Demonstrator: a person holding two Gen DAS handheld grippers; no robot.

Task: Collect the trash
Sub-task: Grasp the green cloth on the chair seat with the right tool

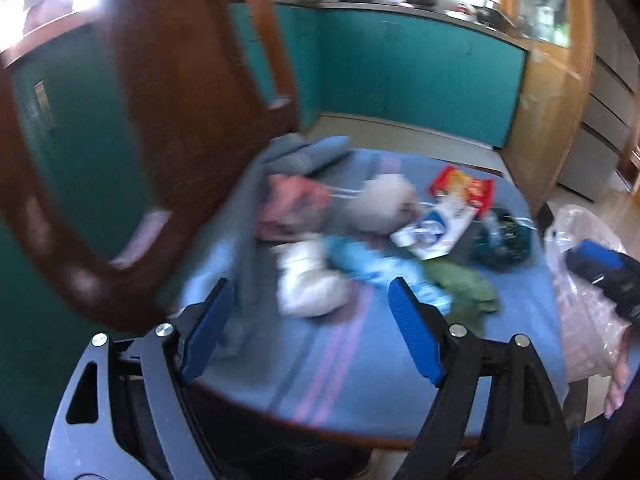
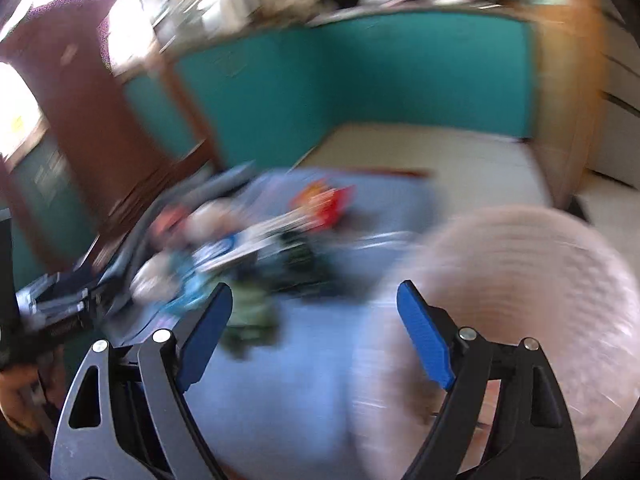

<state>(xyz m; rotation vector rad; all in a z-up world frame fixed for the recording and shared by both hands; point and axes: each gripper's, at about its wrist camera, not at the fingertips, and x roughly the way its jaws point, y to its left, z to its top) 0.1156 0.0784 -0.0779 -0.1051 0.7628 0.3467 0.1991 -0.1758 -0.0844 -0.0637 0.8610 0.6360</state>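
Across the blue tablecloth (image 1: 340, 360), found the trash spread out in a loose heap and none of it visibly bagged. Counted a red snack packet (image 1: 464, 188) at the far side, a white-and-blue wrapper (image 1: 436, 228) just in front of it, a dark teal bundle (image 1: 504, 240) to the right, a green crumple (image 1: 464, 288) nearer, a light-blue wrapper (image 1: 372, 264) beside that and a white crumpled wad (image 1: 310, 284) closest of all. Spotted something pink (image 1: 288, 204) and a pale fluffy lump (image 1: 384, 200) further back too, though too blurred to name. Saw a clear plastic bag (image 2: 520, 300) bulging at the table's right edge, with nothing recognisable inside through the blur. Judged the job barely started: whole pile left to pick up, bag waiting.

Over the near edge of the table, caught the left gripper (image 1: 310, 284) angled downward at the heap, blue pads spread wide, gripping nothing, lined up on the white wad but well short of touching. Caught the right gripper (image 2: 314, 288) tilted down likewise, jaws wide apart and empty, with the green crumple off its left finger and the plastic bag pressing in close by the right finger. Couldn't tell whether that finger touched the bag.
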